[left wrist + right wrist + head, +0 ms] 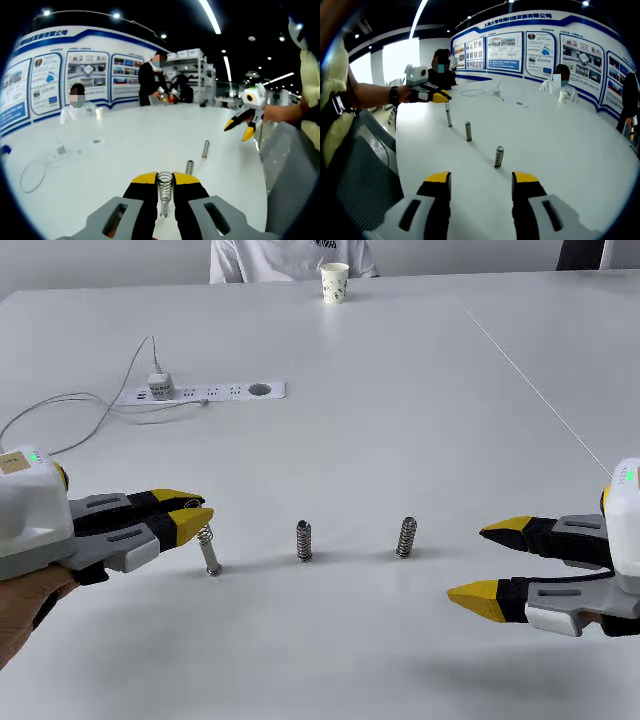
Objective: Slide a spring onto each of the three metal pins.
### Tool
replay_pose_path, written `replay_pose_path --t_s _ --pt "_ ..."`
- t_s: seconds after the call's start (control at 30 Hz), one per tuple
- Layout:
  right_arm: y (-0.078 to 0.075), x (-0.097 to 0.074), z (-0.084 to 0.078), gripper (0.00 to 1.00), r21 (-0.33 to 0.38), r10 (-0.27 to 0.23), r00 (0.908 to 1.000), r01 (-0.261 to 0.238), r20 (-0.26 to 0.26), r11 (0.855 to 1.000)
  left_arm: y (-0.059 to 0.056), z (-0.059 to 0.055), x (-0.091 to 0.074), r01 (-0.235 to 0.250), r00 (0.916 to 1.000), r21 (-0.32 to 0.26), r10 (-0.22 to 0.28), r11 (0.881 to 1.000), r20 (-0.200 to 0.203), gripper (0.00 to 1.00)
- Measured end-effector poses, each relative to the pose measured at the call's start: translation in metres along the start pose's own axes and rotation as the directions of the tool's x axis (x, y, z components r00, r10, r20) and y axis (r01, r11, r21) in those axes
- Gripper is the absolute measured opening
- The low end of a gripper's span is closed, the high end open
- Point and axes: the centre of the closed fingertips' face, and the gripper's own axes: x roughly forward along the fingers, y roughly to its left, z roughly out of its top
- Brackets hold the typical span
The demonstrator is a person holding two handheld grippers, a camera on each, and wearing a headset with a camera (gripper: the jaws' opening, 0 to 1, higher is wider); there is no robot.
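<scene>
While the white counter (400, 420) stretched wide under both tools, the left gripper (192, 518) had its jaws pinched on a spring (205, 534) at the top of the left pin (211, 558), which leaned. The right gripper (467, 562) hung well off to the right, jaws spread wide and holding nothing. A power strip (210, 392) lay farther back, a paper cup (334, 282) beyond it. The middle pin (304, 540) and right pin (406, 537) each stood upright between the grippers, already wearing a spring.
</scene>
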Motion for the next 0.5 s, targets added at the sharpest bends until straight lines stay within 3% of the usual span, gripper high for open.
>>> replay_pose_path --t_s 0.5 --pt "-0.0005 0.0027 -0.0027 0.5 0.005 0.003 1.0 -0.003 -0.004 1.0 0.0011 -0.0001 -0.0015 -0.001 1.0 -0.011 0.001 1.0 -0.004 0.1"
